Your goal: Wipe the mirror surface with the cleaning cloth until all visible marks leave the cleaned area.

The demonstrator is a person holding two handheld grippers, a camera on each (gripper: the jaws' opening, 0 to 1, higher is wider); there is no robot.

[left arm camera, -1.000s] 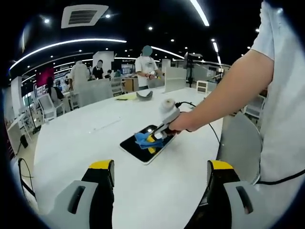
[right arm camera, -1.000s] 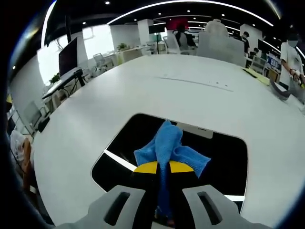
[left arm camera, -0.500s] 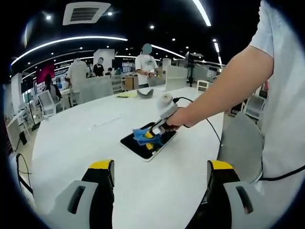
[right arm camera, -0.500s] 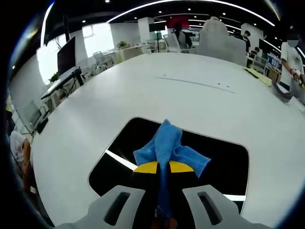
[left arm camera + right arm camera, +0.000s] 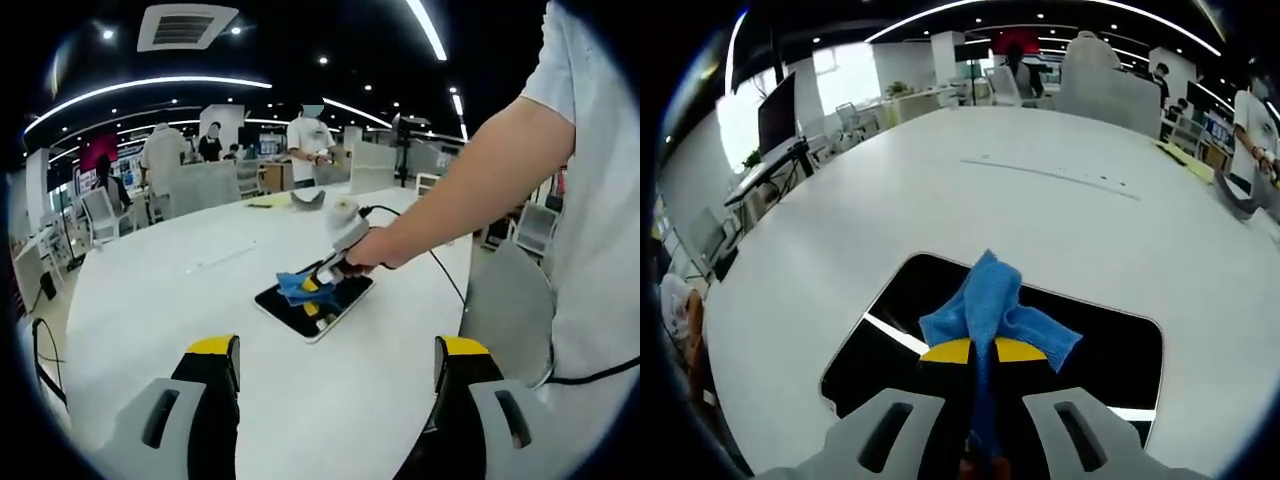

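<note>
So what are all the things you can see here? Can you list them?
mirror: one, dark and shiny, lying flat on the table
cleaning cloth: one, blue, bunched on the mirror, pinched in the right tongs
table: one, white, big and round
chairs: several, white, past the table's far edge
monitor: one, dark, on a desk far off
people: a few, standing far behind the table
left tongs: grey with yellow tips, open, holding nothing
right tongs: grey with yellow tips, shut on the cloth
</note>
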